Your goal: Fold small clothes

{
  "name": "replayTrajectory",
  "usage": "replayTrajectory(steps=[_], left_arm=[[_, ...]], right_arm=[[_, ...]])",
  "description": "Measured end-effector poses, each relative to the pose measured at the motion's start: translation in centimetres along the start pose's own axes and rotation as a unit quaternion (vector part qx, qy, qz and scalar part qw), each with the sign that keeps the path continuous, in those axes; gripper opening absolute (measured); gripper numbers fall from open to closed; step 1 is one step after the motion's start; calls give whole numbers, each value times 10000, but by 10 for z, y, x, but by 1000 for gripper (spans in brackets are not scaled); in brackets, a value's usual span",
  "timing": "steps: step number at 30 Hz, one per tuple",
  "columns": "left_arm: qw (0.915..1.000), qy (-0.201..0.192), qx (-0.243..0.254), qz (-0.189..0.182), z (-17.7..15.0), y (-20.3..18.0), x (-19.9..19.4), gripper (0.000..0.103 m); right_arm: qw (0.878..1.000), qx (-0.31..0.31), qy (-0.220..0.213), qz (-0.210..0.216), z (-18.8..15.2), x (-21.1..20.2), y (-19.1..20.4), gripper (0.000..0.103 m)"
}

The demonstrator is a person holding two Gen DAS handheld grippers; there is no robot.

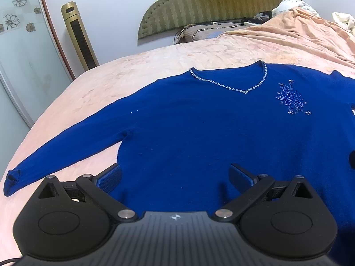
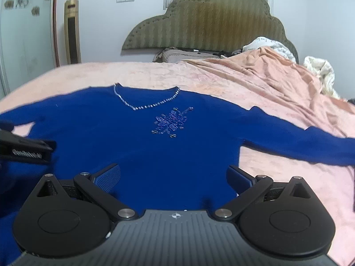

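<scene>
— Pink quilted bedspread (image 1: 137, 66), padded olive headboard (image 2: 206, 22) behind.
— Royal-blue knit sweater (image 1: 199, 128) with beaded V-neck: flat mid-frame, sleeves spread.
— Left gripper (image 1: 175, 177), right gripper (image 2: 174, 176)?
— Low over hem, wide open, empty.

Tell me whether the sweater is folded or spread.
Spread. The sweater lies flat, front up, on the bed, both sleeves stretched out sideways; no fold yet.

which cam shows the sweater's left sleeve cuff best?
Left wrist view: the sweater shows its whole left sleeve laid out to the cuff on the bed. Right wrist view cuts that sleeve off at the frame edge, cuff unseen.
</scene>
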State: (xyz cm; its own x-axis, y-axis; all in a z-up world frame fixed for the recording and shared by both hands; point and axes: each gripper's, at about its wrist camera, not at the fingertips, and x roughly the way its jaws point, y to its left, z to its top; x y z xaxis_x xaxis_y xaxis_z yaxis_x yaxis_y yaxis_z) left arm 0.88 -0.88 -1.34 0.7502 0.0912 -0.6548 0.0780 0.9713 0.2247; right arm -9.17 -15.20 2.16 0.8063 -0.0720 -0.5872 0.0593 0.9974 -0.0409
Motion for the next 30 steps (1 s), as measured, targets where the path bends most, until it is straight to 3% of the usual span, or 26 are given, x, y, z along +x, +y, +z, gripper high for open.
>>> replayTrajectory(steps=[5, 11, 21, 30], left_arm=[[10000, 14, 39, -22, 1, -4, 1, 103], [9999, 33, 88, -55, 2, -8, 1, 103], [9999, 83, 91, -117, 3, -10, 2, 103], [9989, 4, -31, -461, 8, -17, 2, 103]], right_arm=[[9994, 298, -117, 161, 3, -5, -8, 103], [9998, 184, 28, 31, 1, -2, -7, 103], [9983, 437, -52, 378, -3, -4, -16, 103], [9931, 1046, -73, 526, -4, -2, -34, 103]])
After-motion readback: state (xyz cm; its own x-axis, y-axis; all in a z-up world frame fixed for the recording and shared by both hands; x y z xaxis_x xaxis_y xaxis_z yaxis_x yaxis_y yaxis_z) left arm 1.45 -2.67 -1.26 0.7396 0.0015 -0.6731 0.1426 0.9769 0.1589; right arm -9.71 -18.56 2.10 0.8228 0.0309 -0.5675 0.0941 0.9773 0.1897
